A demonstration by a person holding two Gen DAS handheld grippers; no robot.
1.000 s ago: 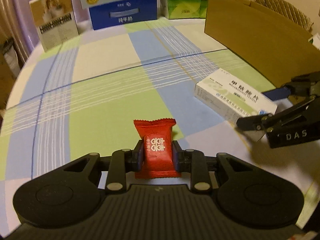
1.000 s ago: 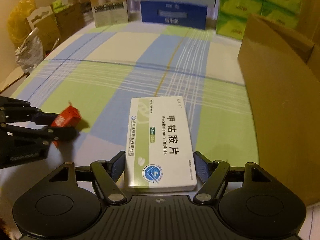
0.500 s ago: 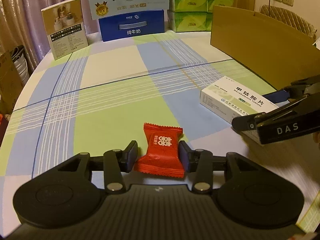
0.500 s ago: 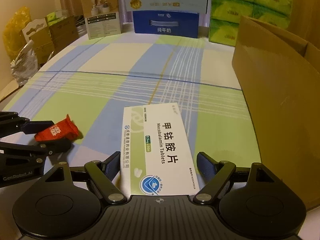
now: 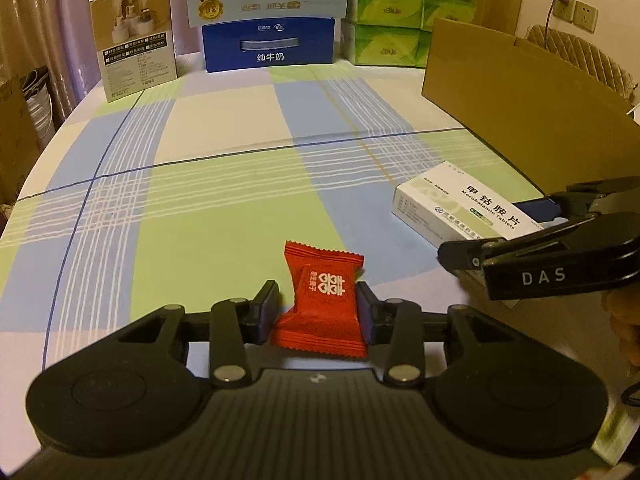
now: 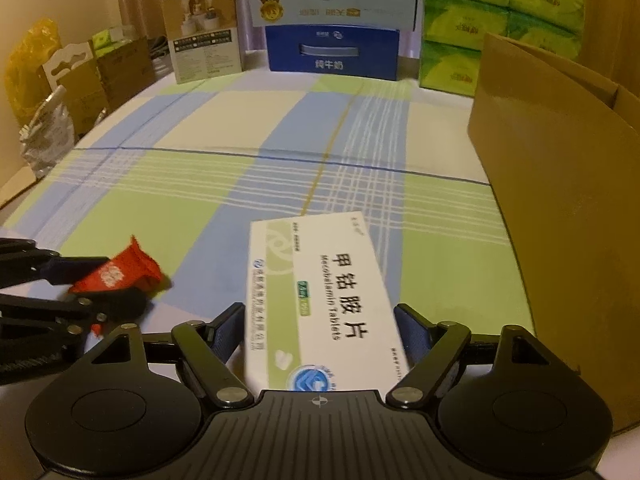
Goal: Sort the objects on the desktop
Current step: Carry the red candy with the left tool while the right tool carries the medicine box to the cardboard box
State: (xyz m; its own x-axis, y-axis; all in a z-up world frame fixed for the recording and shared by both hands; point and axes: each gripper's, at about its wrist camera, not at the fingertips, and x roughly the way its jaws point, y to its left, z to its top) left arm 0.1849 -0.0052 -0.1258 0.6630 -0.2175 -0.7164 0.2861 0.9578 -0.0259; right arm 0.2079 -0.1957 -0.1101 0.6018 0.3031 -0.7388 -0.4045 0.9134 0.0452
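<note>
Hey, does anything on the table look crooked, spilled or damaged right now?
Nothing spilled or damaged. The red candy packet leans tilted between the left tool's open jaws, and the tablet box lies skewed between the right tool's.

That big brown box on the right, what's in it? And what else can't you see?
- Cardboard box contents: both views, its tall wall hides them.
- Tablet box near end: right wrist view, tool body covers it.
- Red candy small print: too tiny, both views.

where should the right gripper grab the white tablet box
Grip the white tablet box across its two long side faces, near its close end, coming in low along its length. It lies flat on the tablecloth, lengthwise between the open right gripper fingers.
</note>
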